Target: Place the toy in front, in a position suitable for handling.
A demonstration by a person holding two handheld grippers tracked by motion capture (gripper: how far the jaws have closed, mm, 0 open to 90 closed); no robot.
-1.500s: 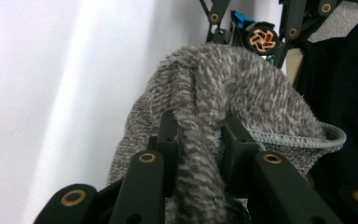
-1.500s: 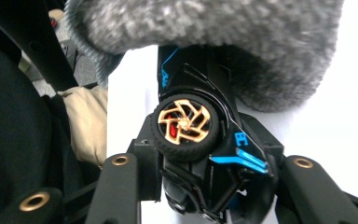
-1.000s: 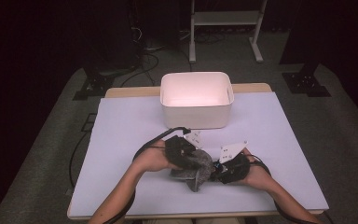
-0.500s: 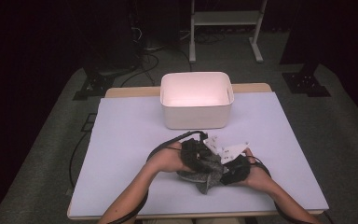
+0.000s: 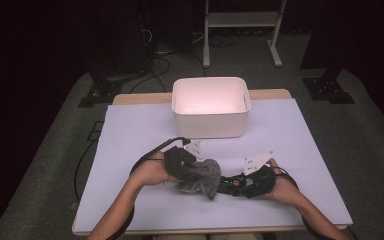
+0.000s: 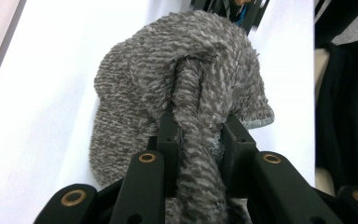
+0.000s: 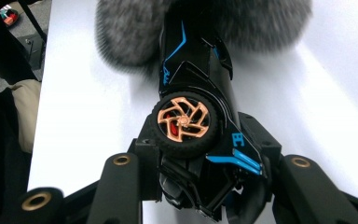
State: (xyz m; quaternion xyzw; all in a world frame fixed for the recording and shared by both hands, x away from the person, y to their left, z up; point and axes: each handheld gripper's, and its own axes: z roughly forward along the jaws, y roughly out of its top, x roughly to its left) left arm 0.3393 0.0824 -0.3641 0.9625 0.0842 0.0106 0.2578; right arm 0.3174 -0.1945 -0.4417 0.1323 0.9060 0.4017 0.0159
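Right gripper view: toy car [image 7: 193, 93] between jaws

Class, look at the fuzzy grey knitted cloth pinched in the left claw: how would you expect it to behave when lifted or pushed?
The fuzzy grey knitted cloth probably flops: it bunches and folds over the left claw, which is shut on it. It looks light, since a thin pinch carries it. Its fuzzy pile likely grips rather than slips, so pushed across the white table cover it would probably crumple.

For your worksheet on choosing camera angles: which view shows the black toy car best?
The right gripper view: the toy car is close, on its side between the right gripper jaws, copper wheel and blue trim clear. The high view shows it small and dark beside the grey cloth; the left gripper view catches a sliver.
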